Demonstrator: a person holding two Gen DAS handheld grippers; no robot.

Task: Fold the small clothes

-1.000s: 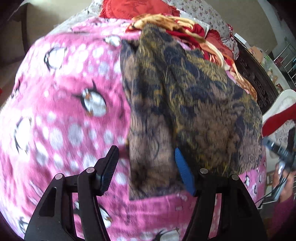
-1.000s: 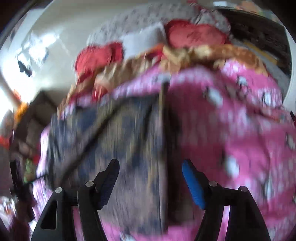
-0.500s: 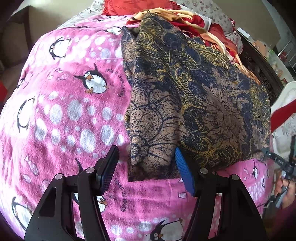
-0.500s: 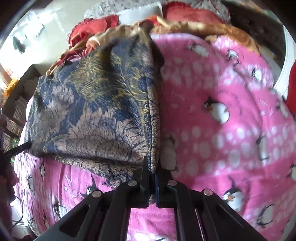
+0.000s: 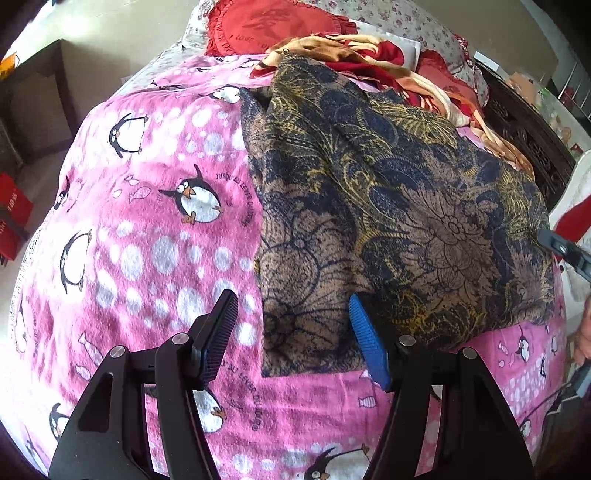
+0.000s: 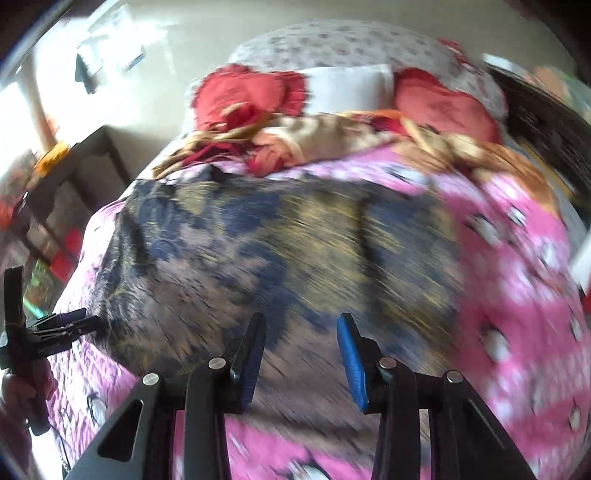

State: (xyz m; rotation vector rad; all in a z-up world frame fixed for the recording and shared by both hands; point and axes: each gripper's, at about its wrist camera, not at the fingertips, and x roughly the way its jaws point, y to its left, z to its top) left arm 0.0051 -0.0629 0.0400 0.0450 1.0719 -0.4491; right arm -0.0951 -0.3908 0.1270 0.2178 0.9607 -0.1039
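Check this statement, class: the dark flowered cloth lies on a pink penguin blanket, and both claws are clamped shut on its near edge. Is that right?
Not quite. The dark flowered cloth does lie on the pink penguin blanket, but neither claw is clamped on it. The left wrist view shows the left claw open, and the right wrist view, though blurred, shows the right claw open too.

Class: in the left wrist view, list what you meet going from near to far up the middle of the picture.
Left gripper → pink penguin blanket → patterned garment → red-and-gold cloth → red cushion
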